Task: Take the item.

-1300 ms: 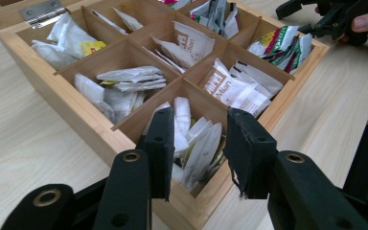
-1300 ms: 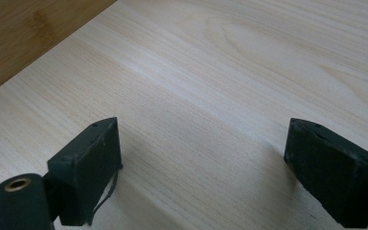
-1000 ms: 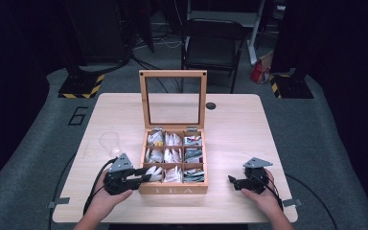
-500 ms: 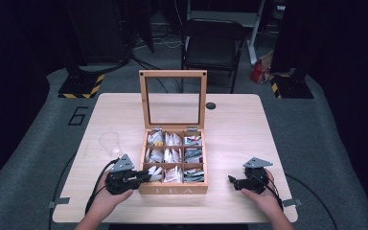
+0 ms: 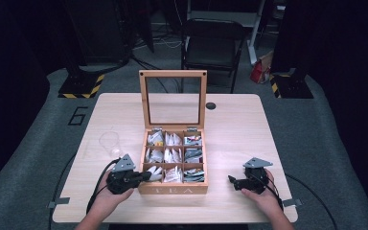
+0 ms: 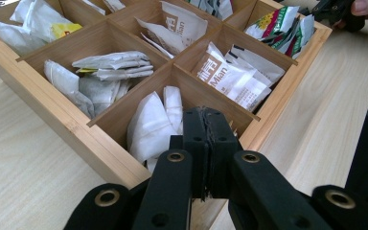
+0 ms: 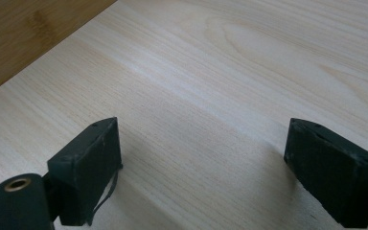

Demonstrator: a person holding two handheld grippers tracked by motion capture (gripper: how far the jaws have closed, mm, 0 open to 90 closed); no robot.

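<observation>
A wooden tea box (image 5: 172, 189) stands open in the middle of the table, its glass lid (image 5: 173, 73) upright. Its compartments hold tea bags. My left gripper (image 5: 146, 176) reaches over the box's front left corner. In the left gripper view its jaws (image 6: 206, 115) have just been closing and now meet pad to pad above the white tea bags (image 6: 151, 127) in the nearest compartment; I see nothing caught between them. My right gripper (image 5: 231, 180) rests to the right of the box, open (image 7: 201, 153) over bare tabletop.
A clear drinking glass (image 5: 109, 143) stands left of the box, just behind my left hand. A small black disc (image 5: 211, 106) lies near the table's far edge. A chair (image 5: 211, 45) stands beyond the table.
The left gripper's jaws have closed over the front left compartment. Both hands have stayed where they were.
</observation>
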